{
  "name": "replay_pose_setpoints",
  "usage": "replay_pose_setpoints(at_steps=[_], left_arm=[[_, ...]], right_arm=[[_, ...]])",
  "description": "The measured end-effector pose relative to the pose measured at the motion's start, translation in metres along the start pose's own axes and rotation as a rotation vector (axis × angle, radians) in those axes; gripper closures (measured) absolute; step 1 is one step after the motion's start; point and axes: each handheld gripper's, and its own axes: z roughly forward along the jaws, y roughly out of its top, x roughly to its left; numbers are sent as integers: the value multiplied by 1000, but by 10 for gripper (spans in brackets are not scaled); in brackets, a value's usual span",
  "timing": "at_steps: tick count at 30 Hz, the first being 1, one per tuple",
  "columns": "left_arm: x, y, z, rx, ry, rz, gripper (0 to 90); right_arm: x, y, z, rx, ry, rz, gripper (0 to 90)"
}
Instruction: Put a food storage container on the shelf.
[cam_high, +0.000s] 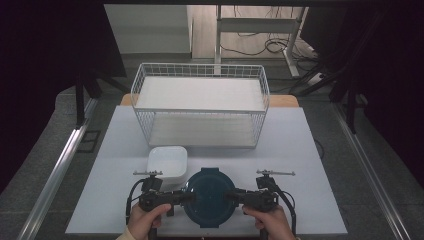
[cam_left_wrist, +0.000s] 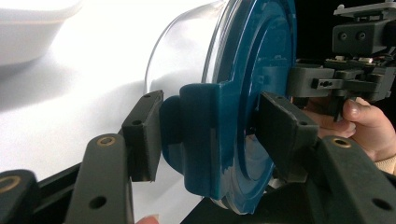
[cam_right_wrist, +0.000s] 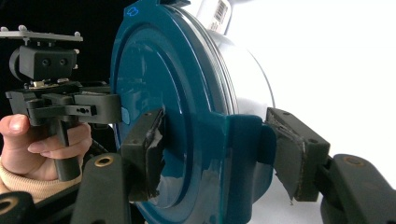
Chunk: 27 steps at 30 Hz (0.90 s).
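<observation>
Round clear container (cam_high: 210, 196) lying flat on the bench (cam_high: 300, 150), teal lid (cam_right_wrist: 177, 116) upward, left hand-held gripper (cam_high: 176, 198) and right hand-held gripper (cam_high: 237, 198) clamped on opposite lid tabs, barcode label (cam_right_wrist: 223, 14) in right gripper view.

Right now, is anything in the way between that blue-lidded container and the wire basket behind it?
Partly: the white tub sits left of the direct path from the blue-lidded container to the wire basket; straight ahead, nothing visible blocks the table.

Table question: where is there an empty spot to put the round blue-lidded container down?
The table is bare to the right of the container, up to the wire basket. A bare strip also lies left of the white square tub. It is crowded between the tub, the left claw and the right claw.
</observation>
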Motion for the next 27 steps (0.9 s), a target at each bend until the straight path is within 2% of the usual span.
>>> replay_pose_setpoints(at_steps=[5,12,27], left_arm=[[-1,6,0,-3,1,11,433],[-1,16,-2,-10,-11,18,433],[-18,51,-11,-30,-6,67,431]], right_arm=[[1,4,-1,-8,0,1,396],[6,15,-3,-21,-12,-28,396],[19,46,-14,-58,-8,-61,396]])
